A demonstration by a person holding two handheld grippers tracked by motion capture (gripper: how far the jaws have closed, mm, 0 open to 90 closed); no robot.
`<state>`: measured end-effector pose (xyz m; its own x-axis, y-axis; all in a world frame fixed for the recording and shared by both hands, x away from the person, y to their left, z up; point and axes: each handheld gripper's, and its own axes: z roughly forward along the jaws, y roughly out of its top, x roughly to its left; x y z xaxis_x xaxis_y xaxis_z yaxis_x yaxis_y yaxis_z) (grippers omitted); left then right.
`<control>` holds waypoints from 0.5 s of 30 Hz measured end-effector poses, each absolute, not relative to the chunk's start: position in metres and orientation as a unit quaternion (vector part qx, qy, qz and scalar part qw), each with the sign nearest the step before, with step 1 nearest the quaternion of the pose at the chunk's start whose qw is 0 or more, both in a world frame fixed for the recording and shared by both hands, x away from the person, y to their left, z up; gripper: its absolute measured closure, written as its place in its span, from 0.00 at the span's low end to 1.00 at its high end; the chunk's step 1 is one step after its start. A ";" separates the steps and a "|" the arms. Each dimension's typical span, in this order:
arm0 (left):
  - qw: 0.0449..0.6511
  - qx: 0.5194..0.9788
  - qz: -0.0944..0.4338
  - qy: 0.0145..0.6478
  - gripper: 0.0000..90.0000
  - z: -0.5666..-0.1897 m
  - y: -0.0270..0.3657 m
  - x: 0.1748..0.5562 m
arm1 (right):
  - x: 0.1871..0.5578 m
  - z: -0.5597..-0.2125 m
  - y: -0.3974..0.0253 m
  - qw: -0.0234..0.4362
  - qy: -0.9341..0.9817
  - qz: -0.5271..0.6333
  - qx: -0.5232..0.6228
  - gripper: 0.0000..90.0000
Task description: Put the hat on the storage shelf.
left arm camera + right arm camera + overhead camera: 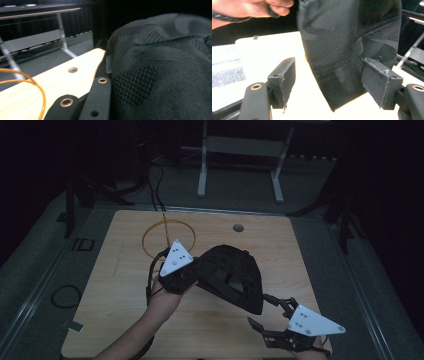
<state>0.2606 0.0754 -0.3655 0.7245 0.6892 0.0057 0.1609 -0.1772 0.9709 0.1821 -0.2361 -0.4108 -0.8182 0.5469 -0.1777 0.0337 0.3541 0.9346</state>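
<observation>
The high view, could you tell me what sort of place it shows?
Probably a lab or recording studio: a lone wooden table with a cable hole stands on grey carpet, dark drapes around it, a metal desk frame behind.

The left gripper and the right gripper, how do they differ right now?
The left gripper is shut on the black mesh fabric bag, holding it up; the right gripper is open, its jaws spread beside the bag's lower corner, gripping nothing. Left sits mid-table, right near the front edge. Both carry grey plates.
</observation>
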 end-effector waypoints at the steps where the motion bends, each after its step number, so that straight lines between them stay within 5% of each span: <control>1: 0.572 0.735 0.228 0.284 0.99 -0.366 0.077 0.261 | 0.180 -0.409 -0.240 0.238 0.788 0.540 0.176 0.31; 10: 0.571 0.776 0.184 0.193 0.99 -0.369 0.085 0.261 | 0.177 -0.388 -0.265 0.278 0.772 0.549 0.158 0.48; 15: 0.603 0.785 0.122 0.075 0.99 -0.377 0.091 0.261 | 0.179 -0.382 -0.255 0.264 0.786 0.546 0.120 0.50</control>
<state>0.2607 0.0914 -0.3768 0.9590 0.2649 0.1010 -0.0295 -0.2611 0.9649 0.1792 -0.2554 -0.3820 -0.8323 0.4759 -0.2842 -0.1000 0.3753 0.9215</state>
